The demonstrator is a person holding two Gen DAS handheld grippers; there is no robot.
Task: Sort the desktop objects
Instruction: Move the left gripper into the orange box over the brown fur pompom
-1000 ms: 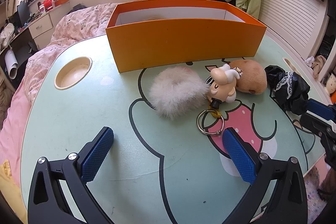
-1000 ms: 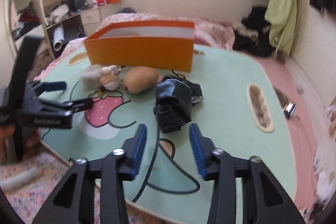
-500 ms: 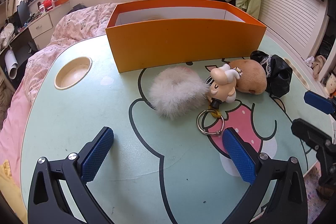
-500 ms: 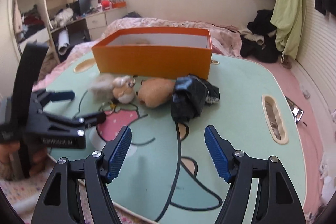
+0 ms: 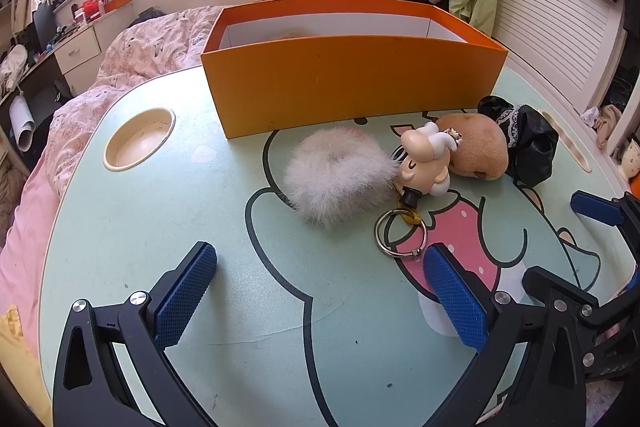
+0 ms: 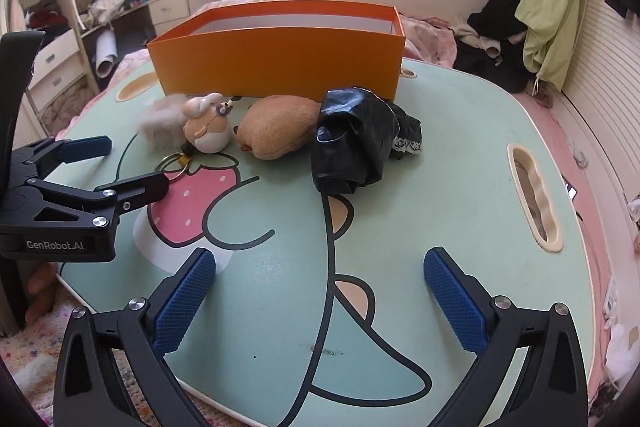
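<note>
Surface: a mint-green table (image 6: pixel 460 155) printed with a cartoon figure and pink strawberry, a round cup recess (image 5: pixel 139 138) at centre left of the left wrist view, an orange box (image 6: pixel 280 47) at upper centre. Before the box, in a touching row: white fluffy pom-pom (image 5: pixel 336 175), figurine keychain (image 5: pixel 426 163), tan plush (image 6: pixel 280 127), black fabric bundle (image 6: pixel 356 143). Room: pink bedding, window ledge, green garment upper right; left gripper (image 5: pixel 320 291) spread and empty, right gripper (image 6: pixel 320 303) opening, nothing between.
</note>
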